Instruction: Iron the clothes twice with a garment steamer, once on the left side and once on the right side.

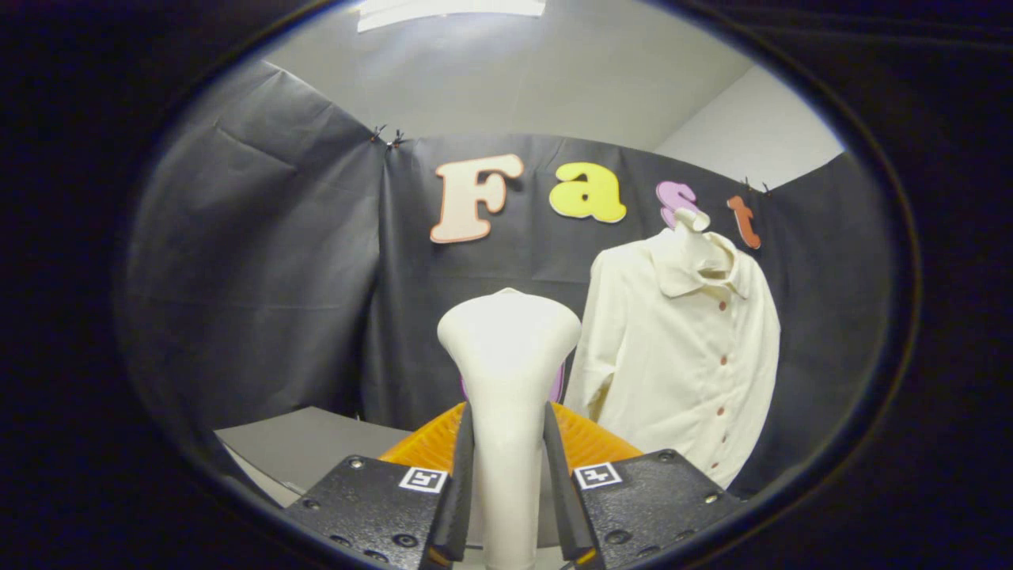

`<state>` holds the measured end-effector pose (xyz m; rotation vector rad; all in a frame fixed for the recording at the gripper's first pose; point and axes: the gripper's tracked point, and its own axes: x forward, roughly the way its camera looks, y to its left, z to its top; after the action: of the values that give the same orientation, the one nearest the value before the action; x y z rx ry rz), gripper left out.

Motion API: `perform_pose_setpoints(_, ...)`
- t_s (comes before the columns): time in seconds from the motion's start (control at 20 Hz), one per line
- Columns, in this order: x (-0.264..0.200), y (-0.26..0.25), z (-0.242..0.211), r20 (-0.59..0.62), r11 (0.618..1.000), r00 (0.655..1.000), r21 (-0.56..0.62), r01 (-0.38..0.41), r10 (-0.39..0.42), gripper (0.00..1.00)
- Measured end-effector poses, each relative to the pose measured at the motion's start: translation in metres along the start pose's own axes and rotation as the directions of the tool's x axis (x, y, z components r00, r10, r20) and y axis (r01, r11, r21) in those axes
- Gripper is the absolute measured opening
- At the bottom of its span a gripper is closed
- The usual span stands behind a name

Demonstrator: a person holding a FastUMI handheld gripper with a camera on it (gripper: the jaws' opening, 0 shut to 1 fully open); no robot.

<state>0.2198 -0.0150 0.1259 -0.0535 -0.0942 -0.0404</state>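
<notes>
While the gripper (506,507) points toward the back of the booth, its two fingers (457,483) are clenched on the handle of a white garment steamer (509,372), one finger pressing on each side of the narrow stem. The steamer stands upright between the fingers, and its wide rounded head rises above them. Just behind the stem and the fingers sits an orange ribbed thing (589,439), partly hidden; I cannot tell what it is. A sliver of purple (558,384) shows at the side of the steamer's head, too hidden to identify.

Beyond the fingers and off to the right hangs a cream shirt (681,356), with a collar, long sleeves and a row of small reddish buttons (722,360) running down its front. It hangs against the black cloth wall (261,277), facing the gripper, well apart from the steamer's head. The near sleeve hangs down just beside the steamer's head as seen from here, though the shirt is farther back.

To the left, beyond the fingers, a grey tabletop (309,443) runs back toward the cloth wall. Above the cloth, a pale ceiling (506,79) carries a bright light panel (451,9).
</notes>
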Motion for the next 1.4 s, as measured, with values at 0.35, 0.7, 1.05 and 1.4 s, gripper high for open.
perform_pose_setpoints(0.35, 0.001, -0.101, 0.039, 0.028, 0.997, 0.998, 0.045, 0.057, -0.058, 0.44)
perform_pose_setpoints(0.7, 0.059, -0.182, 0.018, -0.068, 0.994, 0.993, 0.049, 0.101, -0.098, 0.44)
perform_pose_setpoints(1.05, 0.112, -0.206, -0.046, -0.181, 0.988, 0.981, 0.119, 0.098, -0.076, 0.44)
perform_pose_setpoints(1.4, 0.116, -0.207, -0.065, -0.142, 0.983, 0.989, 0.166, 0.074, -0.051, 0.45)
